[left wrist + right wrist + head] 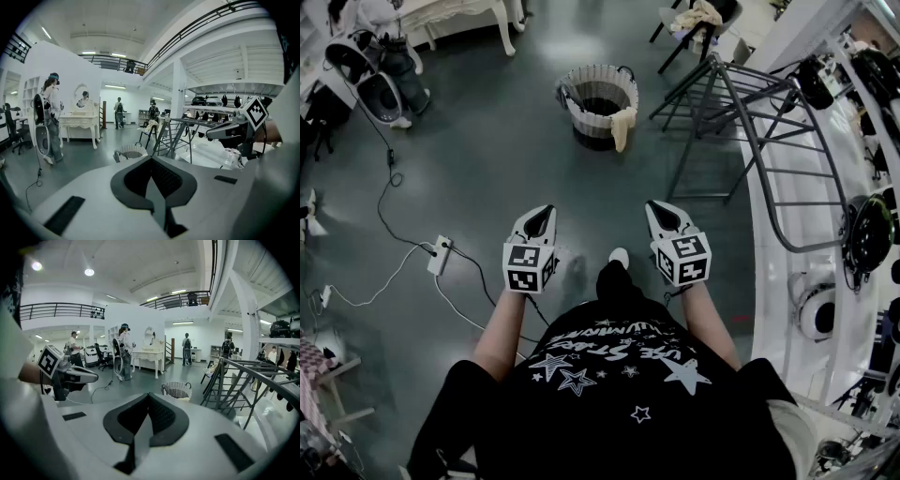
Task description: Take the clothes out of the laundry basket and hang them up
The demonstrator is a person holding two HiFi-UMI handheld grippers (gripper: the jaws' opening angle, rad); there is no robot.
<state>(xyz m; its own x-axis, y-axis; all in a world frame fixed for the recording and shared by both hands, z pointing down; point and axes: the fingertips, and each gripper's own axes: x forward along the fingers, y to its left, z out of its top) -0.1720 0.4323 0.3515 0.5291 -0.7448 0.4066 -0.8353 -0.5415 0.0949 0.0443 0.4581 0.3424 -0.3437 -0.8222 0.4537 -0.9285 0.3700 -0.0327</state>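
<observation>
A pale, ribbed laundry basket (579,114) stands on the floor (487,159), a cream garment (622,127) draped over its rim. The left claw (542,217) and right claw (661,214) are pressed together, empty.

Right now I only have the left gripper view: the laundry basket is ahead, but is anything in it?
Observer: A pale cloth hangs over the laundry basket's rim, on the side toward the drying rack.
Operator: Is the right gripper free?
Observer: Yes, the right gripper is shut with nothing between its jaws.
Operator: Anything on the floor?
Observer: A power strip with cables lies left of the left gripper.
</observation>
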